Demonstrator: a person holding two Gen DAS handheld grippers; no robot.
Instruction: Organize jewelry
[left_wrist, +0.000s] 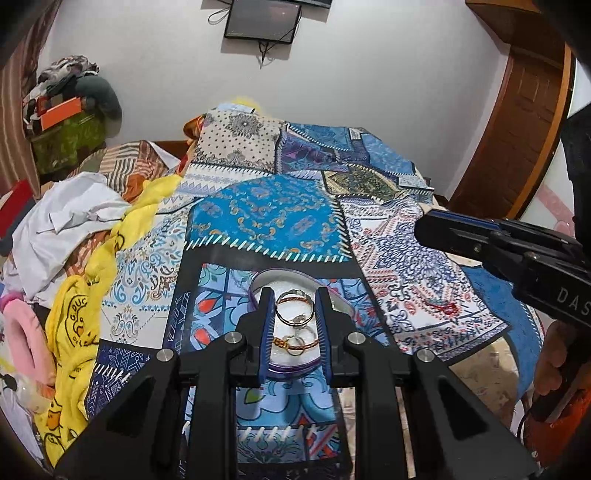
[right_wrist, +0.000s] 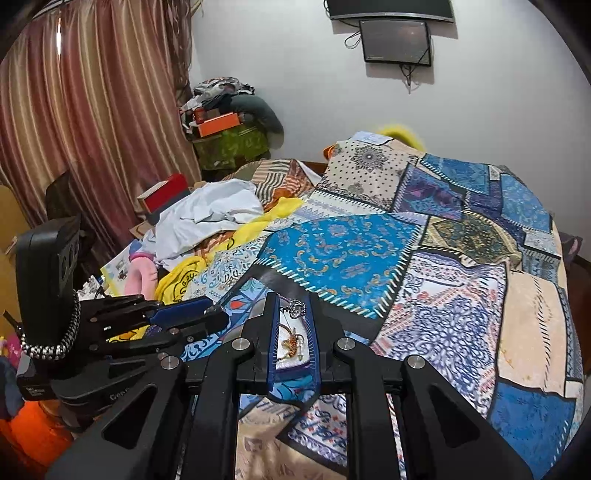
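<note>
A small round box (left_wrist: 295, 274) with a purple rim and white lining lies on the patchwork bedspread (left_wrist: 269, 218). In it are a silver ring (left_wrist: 277, 310) and a copper-and-gold twisted ring (left_wrist: 281, 343). My left gripper (left_wrist: 293, 295) hovers over the box with its jaws a little apart. The rings show through the gap and nothing is pinched. My right gripper (right_wrist: 294, 301) is shut on a small ornate silver ring (right_wrist: 295, 311) at its tips, above the box (right_wrist: 291, 363). The left gripper (right_wrist: 218, 315) is to its left, and the right gripper (left_wrist: 419, 230) appears at the right of the left wrist view.
A heap of clothes covers the bed's left side: yellow cloth (left_wrist: 74, 321), white cloth (left_wrist: 66, 218) and a pink item (left_wrist: 22, 332). A wooden door (left_wrist: 517, 110) stands at the right. A person's hand (left_wrist: 554, 362) holds the right gripper's handle. Curtains (right_wrist: 92, 129) hang at the left.
</note>
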